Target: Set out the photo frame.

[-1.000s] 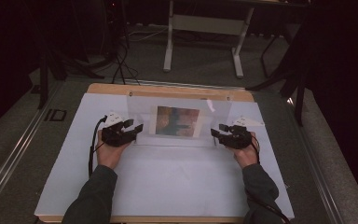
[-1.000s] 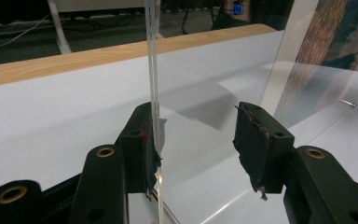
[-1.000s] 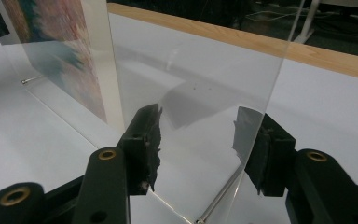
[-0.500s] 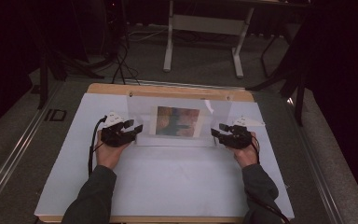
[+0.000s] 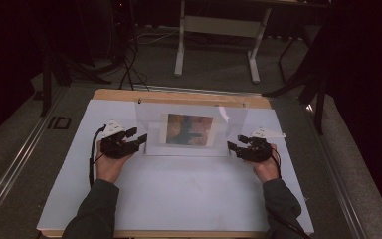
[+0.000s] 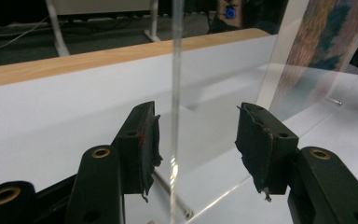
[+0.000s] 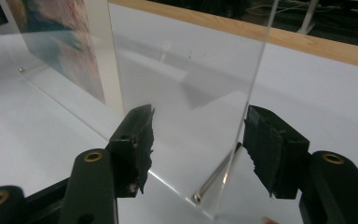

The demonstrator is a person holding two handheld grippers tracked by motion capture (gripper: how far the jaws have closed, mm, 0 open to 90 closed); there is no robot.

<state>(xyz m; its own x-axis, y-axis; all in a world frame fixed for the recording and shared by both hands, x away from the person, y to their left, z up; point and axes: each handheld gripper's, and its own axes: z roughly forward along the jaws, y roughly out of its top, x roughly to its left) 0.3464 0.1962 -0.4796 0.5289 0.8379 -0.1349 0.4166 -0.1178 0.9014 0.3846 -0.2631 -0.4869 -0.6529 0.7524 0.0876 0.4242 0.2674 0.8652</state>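
Observation:
A clear acrylic picture frame [image 5: 151,124] stands upright on the white mat and holds a colourful print [image 5: 189,130]. My left gripper [image 5: 138,140] is at the frame's left edge. In the left gripper view it [image 6: 196,135] is open, with the pane's edge [image 6: 175,93] between the jaws and closer to the left pad [image 6: 147,135]. My right gripper [image 5: 232,148] is at the frame's right edge. In the right gripper view it [image 7: 198,140] is open astride the pane's edge [image 7: 254,79], which runs close to the right pad [image 7: 268,144]. The print [image 7: 60,32] shows behind the pane.
The white mat [image 5: 179,194] covers a wooden table whose far edge [image 5: 179,95] lies just behind the frame. Small metal pins [image 7: 212,182] sit at the frame's lower corners. A white stand [image 5: 216,30] and cables are on the floor beyond.

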